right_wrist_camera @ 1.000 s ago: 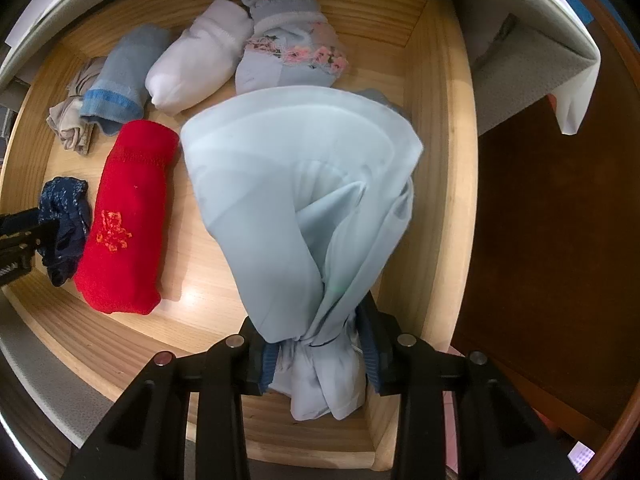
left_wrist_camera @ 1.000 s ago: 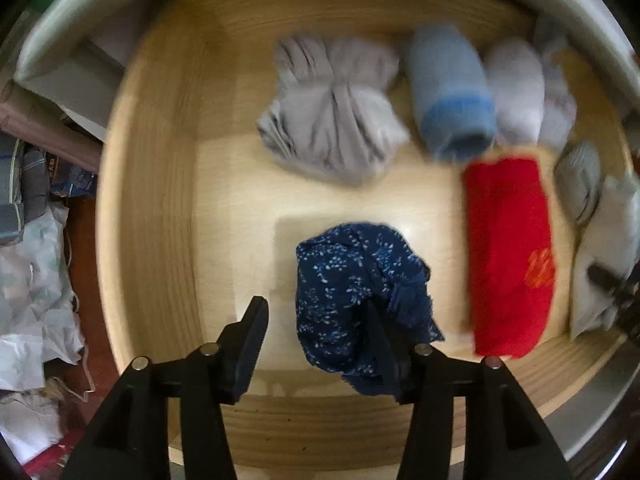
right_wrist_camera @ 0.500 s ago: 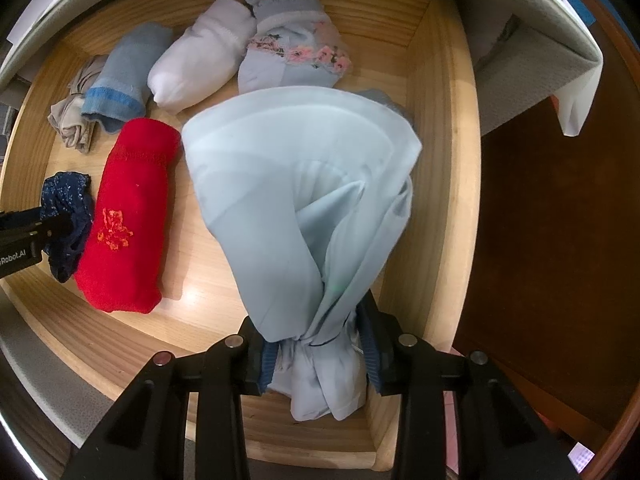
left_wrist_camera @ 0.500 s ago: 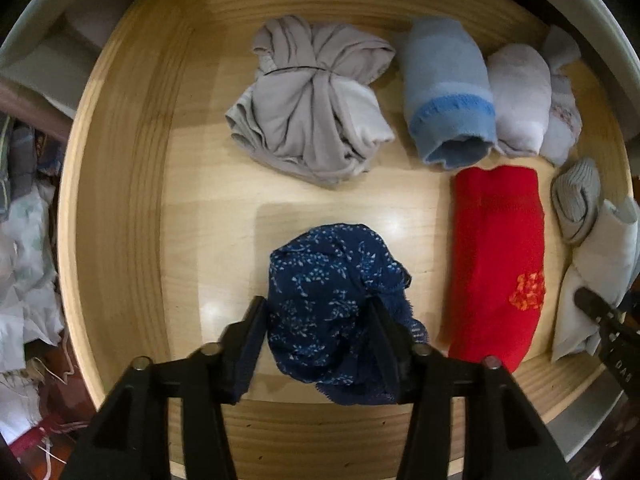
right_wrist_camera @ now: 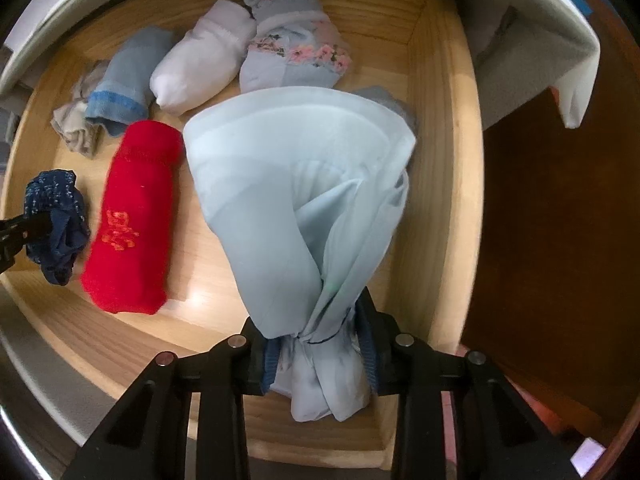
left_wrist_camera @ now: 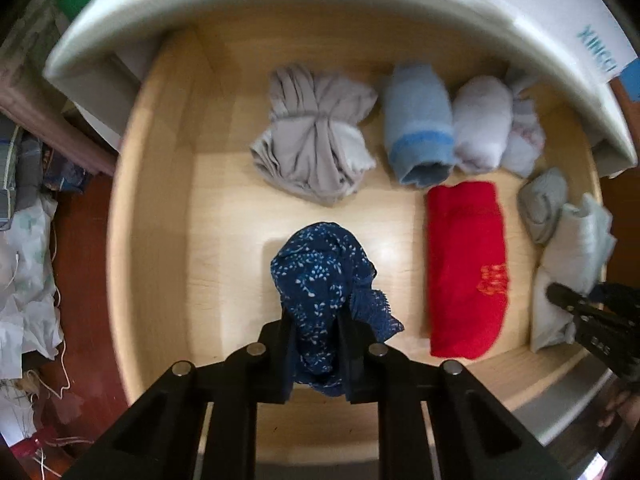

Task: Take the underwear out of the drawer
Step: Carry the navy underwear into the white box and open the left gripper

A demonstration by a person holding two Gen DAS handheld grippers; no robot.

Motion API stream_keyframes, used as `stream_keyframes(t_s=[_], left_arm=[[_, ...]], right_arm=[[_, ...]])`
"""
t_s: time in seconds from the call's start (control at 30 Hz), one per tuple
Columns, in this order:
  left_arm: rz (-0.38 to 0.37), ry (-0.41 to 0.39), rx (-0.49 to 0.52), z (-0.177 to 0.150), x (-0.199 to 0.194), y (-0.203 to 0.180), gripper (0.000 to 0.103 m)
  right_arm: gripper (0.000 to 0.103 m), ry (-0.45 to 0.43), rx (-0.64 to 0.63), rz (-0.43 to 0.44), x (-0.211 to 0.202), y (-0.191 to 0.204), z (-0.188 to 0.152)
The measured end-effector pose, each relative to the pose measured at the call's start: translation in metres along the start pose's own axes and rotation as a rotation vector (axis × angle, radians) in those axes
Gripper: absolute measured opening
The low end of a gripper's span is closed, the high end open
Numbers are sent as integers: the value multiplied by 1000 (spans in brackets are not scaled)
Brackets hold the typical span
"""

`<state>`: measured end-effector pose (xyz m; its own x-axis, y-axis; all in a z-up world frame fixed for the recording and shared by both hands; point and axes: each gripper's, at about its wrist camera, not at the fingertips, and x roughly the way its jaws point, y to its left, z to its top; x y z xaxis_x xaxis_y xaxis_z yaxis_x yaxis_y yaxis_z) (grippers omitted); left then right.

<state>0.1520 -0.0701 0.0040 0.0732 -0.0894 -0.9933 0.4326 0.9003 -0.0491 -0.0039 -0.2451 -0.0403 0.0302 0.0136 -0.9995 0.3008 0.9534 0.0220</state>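
Note:
A wooden drawer (left_wrist_camera: 160,240) stands pulled out below me. My left gripper (left_wrist_camera: 316,328) is shut on a navy underwear with pale specks (left_wrist_camera: 320,272), which hangs bunched between its fingers just above the drawer floor. From the right wrist view that navy piece (right_wrist_camera: 52,196) shows at the drawer's left end, and the left gripper (right_wrist_camera: 20,232) pinches it. My right gripper (right_wrist_camera: 316,340) is shut on the bunched end of a pale blue underwear (right_wrist_camera: 296,184), its jaws closing tighter. That piece hangs spread out over the drawer's right side (right_wrist_camera: 440,160).
Lying in the drawer are a red roll (left_wrist_camera: 464,264), a grey bundle (left_wrist_camera: 316,152), a blue roll (left_wrist_camera: 418,136), a white roll (left_wrist_camera: 482,128), a floral piece (right_wrist_camera: 296,52) and a small grey roll (left_wrist_camera: 544,204). A white cabinet top (left_wrist_camera: 280,0) overhangs the back. Crumpled clutter (left_wrist_camera: 24,260) lies left.
My left gripper has shut on the navy underwear and risen, so the drawer looks farther away. The right gripper has kept still with the pale blue piece.

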Motion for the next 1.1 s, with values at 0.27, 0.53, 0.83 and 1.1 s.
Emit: stream_keyframes(t_s=[0.27,0.53,0.83,1.1], left_arm=[[-31,-130,46,-4,-74,5,17],[-50,-302,102,0,-182,11,17],[-42,-558,147,50,-308,1,17],[-44,-594,160,128,-298,-18,17]], right_arm=[[28,-8,18,11,0,-6,-1],[28,-30,6,-26,1,3,-10],[28,-48,8,-27,-1,13,-22],[29,-55,5,-29,-2,12,-24]])
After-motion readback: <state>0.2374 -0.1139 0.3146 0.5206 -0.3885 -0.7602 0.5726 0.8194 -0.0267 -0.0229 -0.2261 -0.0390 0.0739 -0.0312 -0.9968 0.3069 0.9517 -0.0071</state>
